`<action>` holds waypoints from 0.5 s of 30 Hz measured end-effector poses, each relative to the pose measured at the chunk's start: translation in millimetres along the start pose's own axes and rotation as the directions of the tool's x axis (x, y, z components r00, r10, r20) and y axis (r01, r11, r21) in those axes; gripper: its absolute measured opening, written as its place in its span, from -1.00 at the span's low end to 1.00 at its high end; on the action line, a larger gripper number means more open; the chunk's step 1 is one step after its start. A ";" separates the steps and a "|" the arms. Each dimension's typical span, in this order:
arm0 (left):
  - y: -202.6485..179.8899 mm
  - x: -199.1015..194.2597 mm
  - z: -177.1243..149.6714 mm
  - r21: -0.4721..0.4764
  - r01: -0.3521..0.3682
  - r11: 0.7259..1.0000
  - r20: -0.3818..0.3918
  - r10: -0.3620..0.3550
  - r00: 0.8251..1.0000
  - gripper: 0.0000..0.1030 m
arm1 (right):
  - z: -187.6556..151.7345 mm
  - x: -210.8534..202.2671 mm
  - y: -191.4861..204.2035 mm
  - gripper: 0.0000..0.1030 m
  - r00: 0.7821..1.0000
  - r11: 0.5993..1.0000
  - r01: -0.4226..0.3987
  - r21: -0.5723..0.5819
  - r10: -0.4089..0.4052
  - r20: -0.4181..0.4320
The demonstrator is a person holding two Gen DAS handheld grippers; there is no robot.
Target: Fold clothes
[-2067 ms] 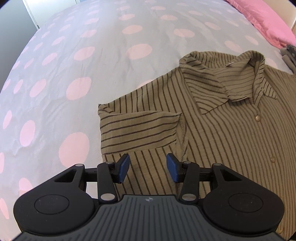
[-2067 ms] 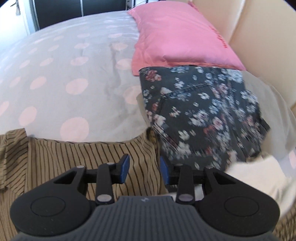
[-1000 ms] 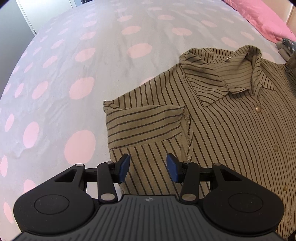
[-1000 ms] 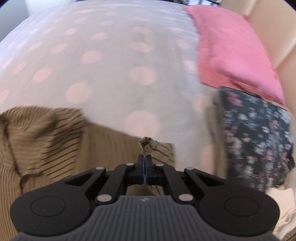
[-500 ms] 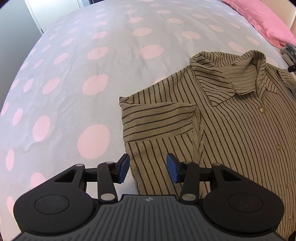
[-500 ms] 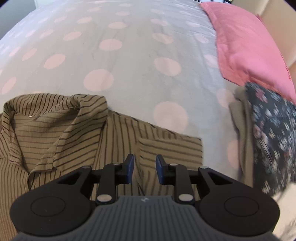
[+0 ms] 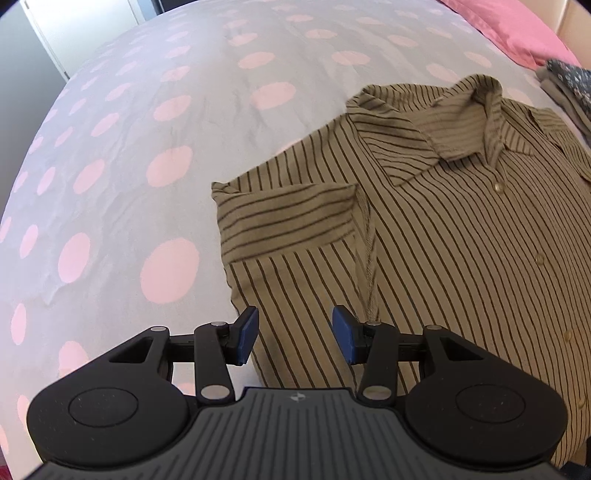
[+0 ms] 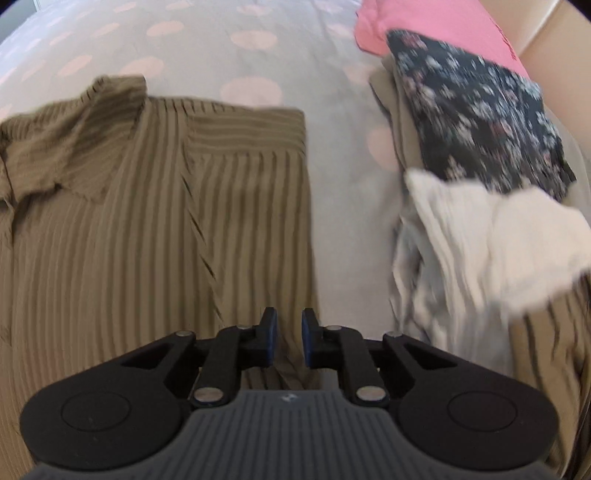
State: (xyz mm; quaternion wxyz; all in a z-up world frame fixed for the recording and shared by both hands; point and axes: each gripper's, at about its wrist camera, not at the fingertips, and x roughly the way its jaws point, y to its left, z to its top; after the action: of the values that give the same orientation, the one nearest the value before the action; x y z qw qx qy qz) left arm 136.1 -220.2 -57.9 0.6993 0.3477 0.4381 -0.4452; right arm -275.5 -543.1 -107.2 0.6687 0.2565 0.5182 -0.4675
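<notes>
An olive shirt with dark stripes (image 7: 443, 240) lies buttoned and face up on the bed, collar (image 7: 443, 122) at the far end. Its left short sleeve (image 7: 284, 221) is folded in over the chest, and the right sleeve (image 8: 247, 129) is folded in too. My left gripper (image 7: 294, 332) hovers open over the shirt's left side edge, nothing between its pads. My right gripper (image 8: 289, 328) hangs over the same shirt (image 8: 129, 221) at its right side edge. Its jaws are closing with a narrow gap, and no cloth is pinched between them.
The bed has a pale sheet with pink dots (image 7: 147, 147). At the right lie a dark floral garment (image 8: 472, 110), a crumpled white cloth (image 8: 480, 251) and a pink pillow (image 8: 443, 22). A beige headboard stands behind the pillow.
A second ago my right gripper was shut on the sleeve's tip. It let go, leaving the sleeve folded on the shirt, and slid down along the right edge. The left gripper barely moved.
</notes>
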 end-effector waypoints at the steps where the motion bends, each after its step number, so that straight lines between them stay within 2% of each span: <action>1: -1.3 -1.1 -0.9 0.003 -0.001 1.000 0.002 0.001 1.000 -0.18 | -5.0 3.7 -1.1 -0.69 1.000 1.000 0.010 -0.006 -0.010 0.000; 4: -5.6 -4.6 -0.4 0.001 -0.008 1.000 0.014 0.008 1.000 -0.18 | -19.6 17.3 -7.6 -0.85 1.000 1.000 -0.003 0.018 0.004 -0.030; 6: -9.0 -8.9 0.4 -0.002 -0.007 1.000 0.027 0.007 1.000 -0.18 | -28.8 28.9 -10.2 -0.86 0.998 0.999 -0.008 0.047 0.011 -0.064; 8: -13.4 -13.1 -0.1 -0.002 -0.005 1.000 0.036 0.006 0.999 -0.18 | -36.3 31.2 -8.7 -0.86 0.998 0.995 0.019 0.102 -0.013 -0.057; 15: -35.1 -19.3 -11.5 0.032 -0.005 0.999 0.027 0.004 1.000 -0.18 | -60.1 15.9 -2.0 -0.84 0.994 0.996 0.024 0.087 -0.014 -0.111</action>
State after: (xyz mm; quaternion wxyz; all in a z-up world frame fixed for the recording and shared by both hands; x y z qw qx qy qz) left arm 95.9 -216.7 -47.8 0.7004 0.3540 0.4208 -0.4551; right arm -304.2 -500.0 -141.7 0.6224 0.3063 0.5357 -0.4815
